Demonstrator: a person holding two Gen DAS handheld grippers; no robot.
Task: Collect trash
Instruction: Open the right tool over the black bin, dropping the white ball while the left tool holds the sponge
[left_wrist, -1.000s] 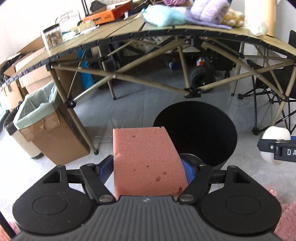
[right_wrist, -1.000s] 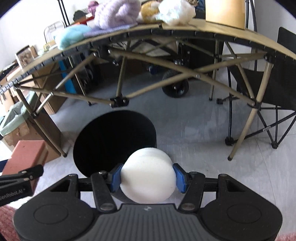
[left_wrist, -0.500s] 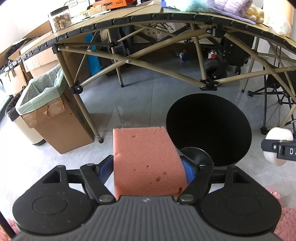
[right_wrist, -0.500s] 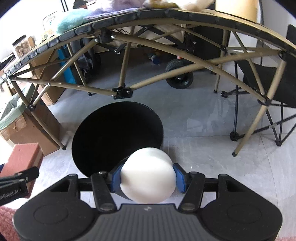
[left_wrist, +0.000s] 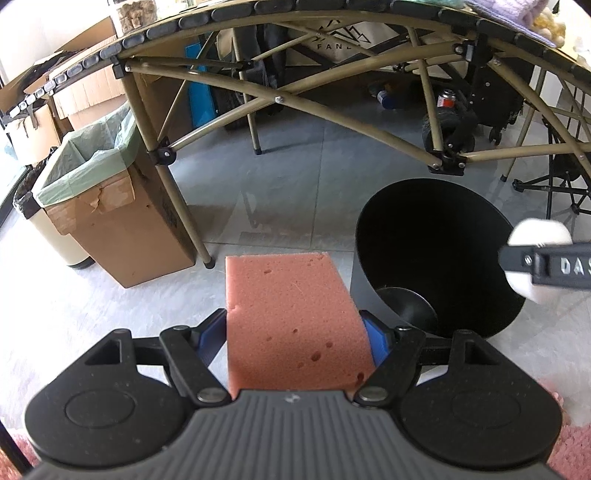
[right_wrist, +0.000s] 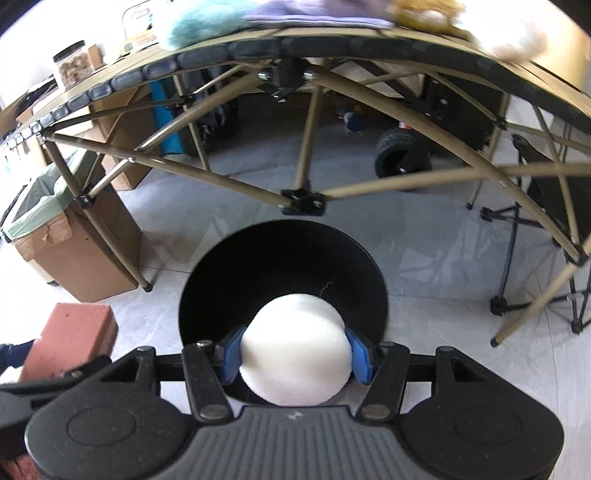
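My left gripper (left_wrist: 295, 338) is shut on a pink rectangular sponge (left_wrist: 291, 317), which sticks out forward between the blue pads. It hangs just left of a round black bin (left_wrist: 436, 258) on the floor. My right gripper (right_wrist: 295, 354) is shut on a white round sponge (right_wrist: 295, 350) and sits over the near rim of the same black bin (right_wrist: 284, 273). From the left wrist view the white sponge (left_wrist: 532, 236) and right gripper show at the right edge, above the bin. The pink sponge (right_wrist: 70, 332) shows at the left of the right wrist view.
A folding table (left_wrist: 295, 29) with tan crossed legs spans the back, with soft items on top (right_wrist: 207, 18). A cardboard box lined with a green bag (left_wrist: 103, 195) stands left by a table leg. A folding chair (right_wrist: 546, 206) stands right. Pink rug (left_wrist: 569, 450) lies underfoot.
Both grippers moved forward and lower toward the black bin, which now looks larger and nearer. The white sponge has come over the bin's rim. Both grips stayed the same.
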